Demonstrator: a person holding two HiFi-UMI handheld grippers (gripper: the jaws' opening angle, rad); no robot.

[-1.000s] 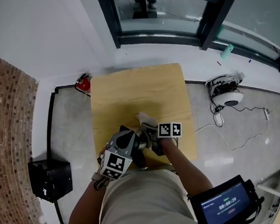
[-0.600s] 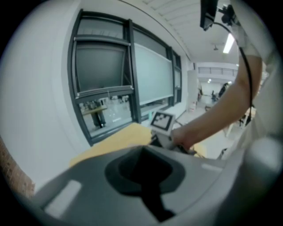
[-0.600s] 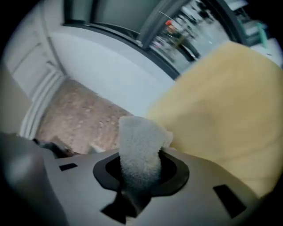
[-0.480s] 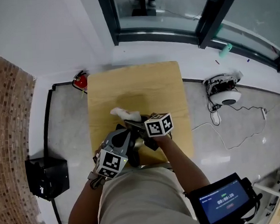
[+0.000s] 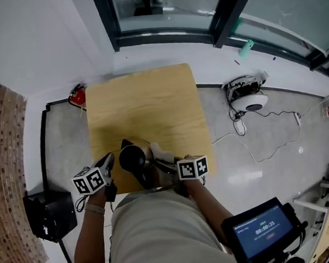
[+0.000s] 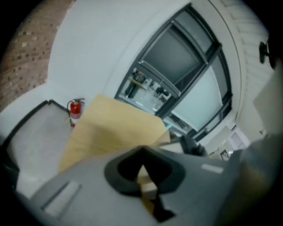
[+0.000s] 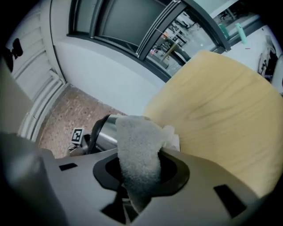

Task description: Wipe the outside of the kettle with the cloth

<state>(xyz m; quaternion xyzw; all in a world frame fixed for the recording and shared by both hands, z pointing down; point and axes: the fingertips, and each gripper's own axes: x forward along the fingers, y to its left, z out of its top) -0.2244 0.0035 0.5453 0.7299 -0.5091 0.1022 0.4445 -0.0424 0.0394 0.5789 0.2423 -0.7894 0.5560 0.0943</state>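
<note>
My right gripper (image 5: 164,164) pinches the fluffy white cloth (image 7: 137,150) beside the shiny steel kettle (image 5: 134,157); my left gripper (image 5: 106,162) sits closed, empty, near it

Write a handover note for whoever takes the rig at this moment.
Left gripper: jaws together, empty, just left of the kettle, not gripping it.
Right gripper: shut on the cloth, which looks pressed against the kettle's side.
Kettle stands near the table's near edge.
Done: cloth in hand, at the kettle.
Left: wipe round the outside; how much is already wiped can't be told.
</note>
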